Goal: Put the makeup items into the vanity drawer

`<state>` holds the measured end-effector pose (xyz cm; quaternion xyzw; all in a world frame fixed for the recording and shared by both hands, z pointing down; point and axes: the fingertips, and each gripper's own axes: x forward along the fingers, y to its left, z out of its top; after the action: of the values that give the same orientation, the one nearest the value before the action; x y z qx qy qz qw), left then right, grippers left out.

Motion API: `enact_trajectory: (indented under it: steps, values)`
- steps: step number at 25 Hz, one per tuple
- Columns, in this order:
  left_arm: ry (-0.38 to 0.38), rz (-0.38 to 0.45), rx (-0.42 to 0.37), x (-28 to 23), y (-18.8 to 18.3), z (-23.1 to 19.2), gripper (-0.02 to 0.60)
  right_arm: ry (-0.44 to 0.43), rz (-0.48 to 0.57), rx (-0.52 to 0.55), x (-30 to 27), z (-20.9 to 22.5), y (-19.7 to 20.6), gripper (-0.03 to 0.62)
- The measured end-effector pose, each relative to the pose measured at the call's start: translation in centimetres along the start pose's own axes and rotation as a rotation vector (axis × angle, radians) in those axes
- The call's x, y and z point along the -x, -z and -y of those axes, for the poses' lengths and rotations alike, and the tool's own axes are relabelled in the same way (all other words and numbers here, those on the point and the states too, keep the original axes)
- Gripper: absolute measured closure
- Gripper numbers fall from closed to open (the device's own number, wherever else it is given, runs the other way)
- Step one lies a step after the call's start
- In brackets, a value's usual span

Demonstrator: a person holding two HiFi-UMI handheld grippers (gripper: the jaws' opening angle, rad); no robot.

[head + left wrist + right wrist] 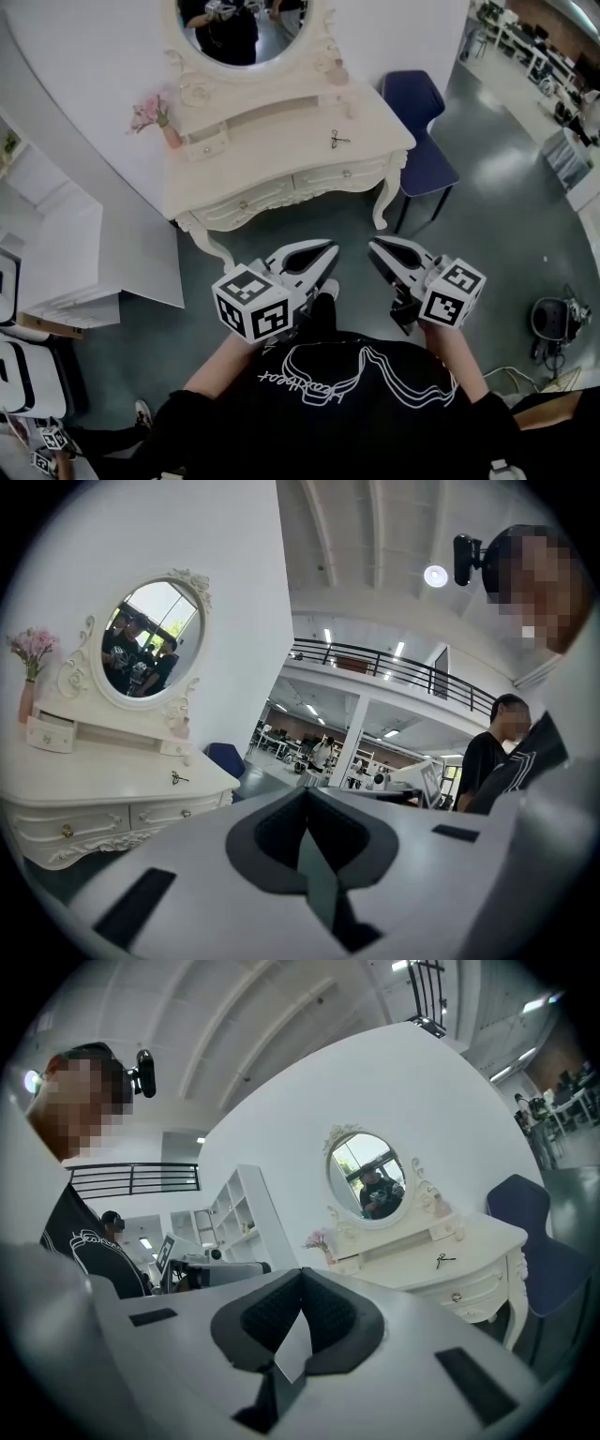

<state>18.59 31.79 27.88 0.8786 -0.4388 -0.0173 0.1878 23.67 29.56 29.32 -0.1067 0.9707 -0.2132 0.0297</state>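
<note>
A white vanity table (281,150) with an oval mirror (246,28) stands ahead of me, its two front drawers (246,202) closed. A small dark scissor-like makeup tool (338,140) lies on the tabletop to the right. A little drawer (208,142) on the raised shelf stands pulled out. My left gripper (328,251) and right gripper (375,247) hover side by side in front of the table, well short of it. Both are shut with nothing between the jaws. The tool also shows in the left gripper view (175,778) and the right gripper view (444,1260).
A blue chair (422,122) stands at the table's right end. Pink flowers (150,114) in a vase and a small bottle (337,73) sit on the shelf. White shelving (56,244) is at the left. A person (492,752) stands off to the side.
</note>
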Motion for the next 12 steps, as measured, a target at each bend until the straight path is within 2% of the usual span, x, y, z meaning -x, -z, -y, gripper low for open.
enact_trajectory:
  steps: [5,12]
  values:
    - [0.021,-0.019,0.005,-2.8,-0.8,-3.3,0.577,0.031,-0.006,-0.014,-2.0,4.0,-0.9,0.589]
    - [0.049,-0.052,0.022,-8.5,-3.9,-10.9,0.578,0.083,-0.016,-0.059,-6.6,12.1,-3.9,0.589]
